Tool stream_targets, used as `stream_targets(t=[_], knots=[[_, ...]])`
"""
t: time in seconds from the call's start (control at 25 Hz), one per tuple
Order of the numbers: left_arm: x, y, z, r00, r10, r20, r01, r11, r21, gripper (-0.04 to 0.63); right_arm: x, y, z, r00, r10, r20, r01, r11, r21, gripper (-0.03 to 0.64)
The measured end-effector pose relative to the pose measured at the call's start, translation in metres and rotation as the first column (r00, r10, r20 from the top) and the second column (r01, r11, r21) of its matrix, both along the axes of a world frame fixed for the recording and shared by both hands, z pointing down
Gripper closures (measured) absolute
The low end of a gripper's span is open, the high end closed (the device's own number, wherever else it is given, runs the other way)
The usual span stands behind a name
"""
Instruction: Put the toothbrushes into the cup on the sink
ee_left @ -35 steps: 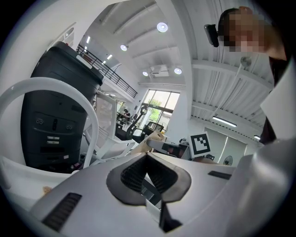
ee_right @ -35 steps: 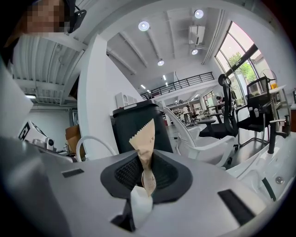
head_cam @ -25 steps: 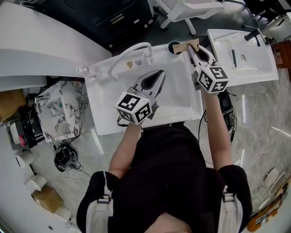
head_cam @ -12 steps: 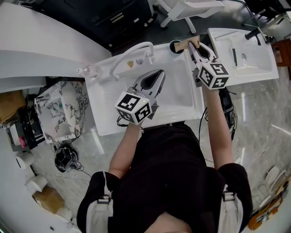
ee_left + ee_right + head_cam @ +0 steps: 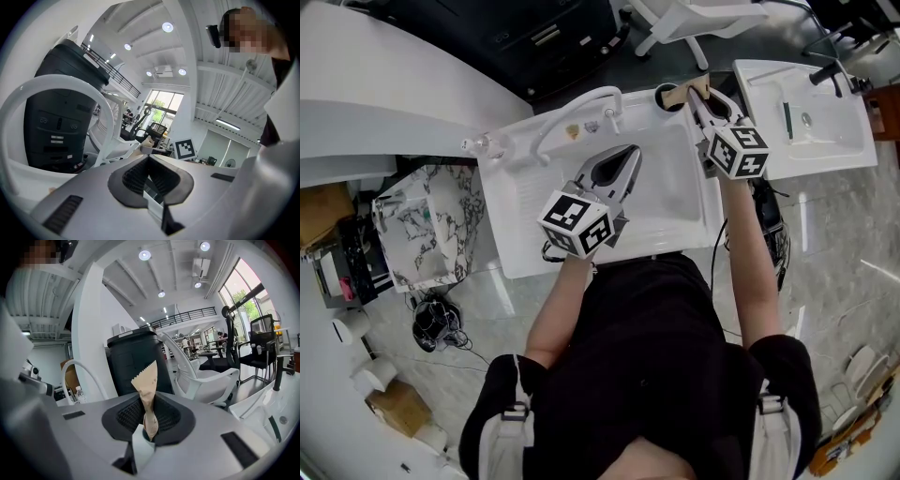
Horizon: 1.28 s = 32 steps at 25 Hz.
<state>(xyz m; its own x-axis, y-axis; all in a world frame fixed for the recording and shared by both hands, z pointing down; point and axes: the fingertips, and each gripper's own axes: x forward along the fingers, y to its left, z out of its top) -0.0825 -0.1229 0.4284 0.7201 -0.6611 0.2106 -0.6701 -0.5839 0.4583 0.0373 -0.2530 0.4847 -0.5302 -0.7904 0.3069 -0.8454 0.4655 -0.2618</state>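
Observation:
A dark cup [image 5: 664,97] stands on the far rim of the white sink [image 5: 520,202]. My right gripper [image 5: 701,96] is shut on a toothbrush in a brown paper wrapper [image 5: 684,92], held just right of the cup. In the right gripper view the wrapper [image 5: 146,390] sticks up from between the jaws of that gripper [image 5: 149,420]. My left gripper [image 5: 628,155] hovers over the basin, shut with nothing in it. The left gripper view shows its pads [image 5: 136,174] pressed together and the wrapper [image 5: 146,140] far off.
A white arched faucet [image 5: 572,108] rises at the sink's far side, with a clear bottle [image 5: 478,145] to its left. A second white sink [image 5: 839,141] at the right holds a dark stick-like item [image 5: 786,120]. A marble-patterned bin [image 5: 422,230] stands left of the sink.
My right gripper has edged a little toward the sink's far rim with the wrapped toothbrush. The left gripper has stayed in place.

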Motion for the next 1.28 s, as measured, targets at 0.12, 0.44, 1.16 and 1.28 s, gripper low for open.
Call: stream_targets(t=[0.12, 0.44, 1.16, 1.28], knots=[[-0.002, 0.001, 0.001, 1.000, -0.001, 0.005, 0.001, 1.000, -0.005, 0.588, -0.003, -0.002, 0.006, 1.000, -0.004, -0.004, 0.004, 1.000, -0.011, 0.558], [-0.001, 0.000, 0.004, 1.000, -0.002, 0.005, 0.002, 1.000, -0.012, 0.588, -0.004, -0.005, 0.024, 1.000, -0.004, -0.015, 0.003, 0.999, -0.042, 0.558], [-0.003, 0.000, 0.007, 1.000, 0.002, 0.000, -0.002, 1.000, -0.019, 0.588, -0.007, -0.004, 0.045, 0.999, -0.012, -0.045, 0.008, 0.997, -0.081, 0.557], [-0.004, 0.000, 0.007, 1.000, 0.002, -0.001, -0.002, 1.000, -0.020, 0.588, -0.006, -0.003, 0.048, 0.999, -0.008, -0.050, 0.004, 0.996, -0.088, 0.558]])
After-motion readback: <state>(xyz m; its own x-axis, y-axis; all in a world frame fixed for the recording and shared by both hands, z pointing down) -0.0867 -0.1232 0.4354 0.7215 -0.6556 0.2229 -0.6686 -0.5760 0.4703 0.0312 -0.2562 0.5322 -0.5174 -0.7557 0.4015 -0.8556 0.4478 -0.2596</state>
